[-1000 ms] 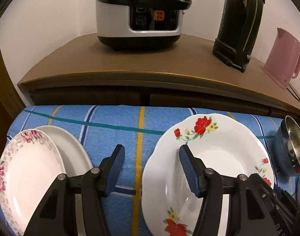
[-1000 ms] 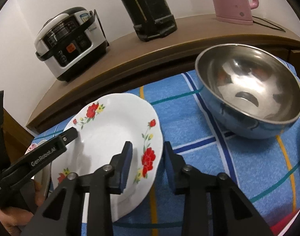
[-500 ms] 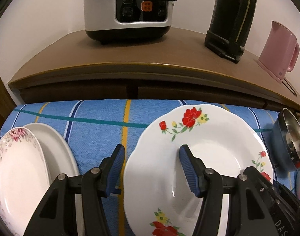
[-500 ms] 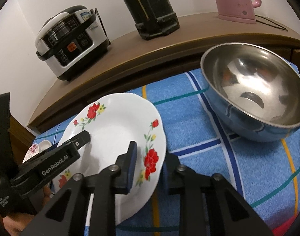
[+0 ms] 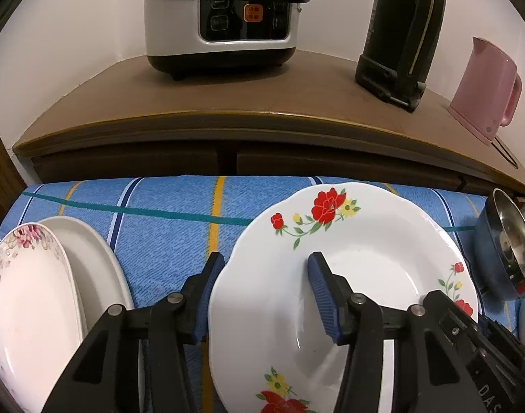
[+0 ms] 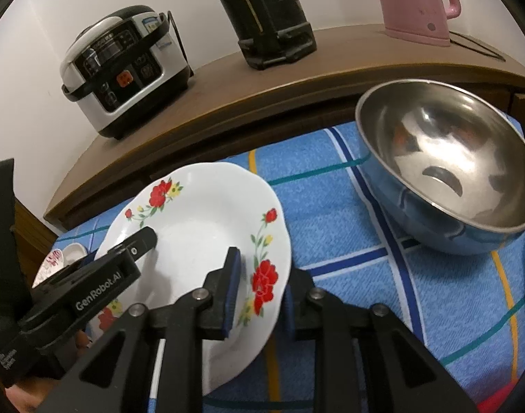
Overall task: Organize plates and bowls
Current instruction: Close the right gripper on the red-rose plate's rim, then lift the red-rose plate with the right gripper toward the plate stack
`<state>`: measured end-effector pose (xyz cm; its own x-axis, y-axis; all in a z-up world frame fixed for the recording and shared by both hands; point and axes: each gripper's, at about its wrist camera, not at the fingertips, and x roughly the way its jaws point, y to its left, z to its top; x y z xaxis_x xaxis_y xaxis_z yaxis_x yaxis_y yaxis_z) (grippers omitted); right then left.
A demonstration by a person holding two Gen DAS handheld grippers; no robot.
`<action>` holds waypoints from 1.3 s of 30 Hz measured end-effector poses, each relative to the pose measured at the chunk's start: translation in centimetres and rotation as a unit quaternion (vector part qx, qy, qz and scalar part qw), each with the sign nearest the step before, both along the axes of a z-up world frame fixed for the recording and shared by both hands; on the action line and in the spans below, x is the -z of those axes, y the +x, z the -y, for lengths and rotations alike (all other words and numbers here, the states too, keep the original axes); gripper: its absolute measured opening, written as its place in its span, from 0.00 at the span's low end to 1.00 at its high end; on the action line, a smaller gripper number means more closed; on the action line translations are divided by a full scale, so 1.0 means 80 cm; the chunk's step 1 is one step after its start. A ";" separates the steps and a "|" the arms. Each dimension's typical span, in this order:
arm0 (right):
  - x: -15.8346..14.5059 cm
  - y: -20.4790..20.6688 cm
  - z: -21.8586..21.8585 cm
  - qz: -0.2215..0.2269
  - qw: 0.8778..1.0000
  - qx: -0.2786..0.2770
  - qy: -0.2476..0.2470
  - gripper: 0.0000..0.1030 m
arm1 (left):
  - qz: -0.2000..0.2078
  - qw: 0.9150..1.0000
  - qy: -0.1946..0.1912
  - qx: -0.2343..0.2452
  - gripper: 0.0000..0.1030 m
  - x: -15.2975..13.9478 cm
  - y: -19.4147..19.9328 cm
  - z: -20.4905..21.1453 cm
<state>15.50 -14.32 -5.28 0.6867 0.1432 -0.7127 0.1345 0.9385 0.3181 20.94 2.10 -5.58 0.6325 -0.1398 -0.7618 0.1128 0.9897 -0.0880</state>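
Steel bowl (image 6: 445,172), 3 plates (image 5: 348,275).

Open blue striped cloth (image 5: 180,227) lies between the stacked plates (image 5: 56,292) at left and the floral plate (image 5: 359,275) | steel bowl (image 6: 445,179) blocks the right side, with bare cloth between it and the floral plate | behind, a wooden shelf (image 5: 262,103) edge with rice cooker (image 5: 221,17), black flask (image 5: 403,34) and pink kettle (image 5: 486,86) closes the far side

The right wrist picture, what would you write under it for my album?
Both grippers, right gripper and left gripper, straddle the rim of the red-flowered plate beside a steel bowl.
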 end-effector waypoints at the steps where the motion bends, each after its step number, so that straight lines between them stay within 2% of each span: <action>1: 0.000 -0.001 0.000 0.000 1.000 -0.001 -0.002 0.21 | -0.001 1.000 -0.001 -0.001 0.51 0.000 0.000 -0.001; 7: -0.010 -0.009 -0.007 0.021 1.000 -0.008 -0.021 0.18 | -0.003 1.000 0.001 -0.008 0.51 -0.004 -0.003 -0.007; 12: -0.008 -0.013 -0.002 0.017 1.000 -0.008 -0.001 0.18 | 0.004 1.000 0.006 -0.008 0.51 -0.009 -0.009 -0.009; 39: -0.038 -0.049 -0.025 0.048 0.998 -0.031 -0.009 0.17 | 0.035 0.999 0.017 -0.018 0.48 -0.044 -0.063 -0.033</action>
<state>11.56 -12.36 -2.26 0.7416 0.1756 -0.6474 0.0461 0.9495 0.3104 15.94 4.73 -2.04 0.6886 -0.0898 -0.7195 0.0812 0.9956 -0.0466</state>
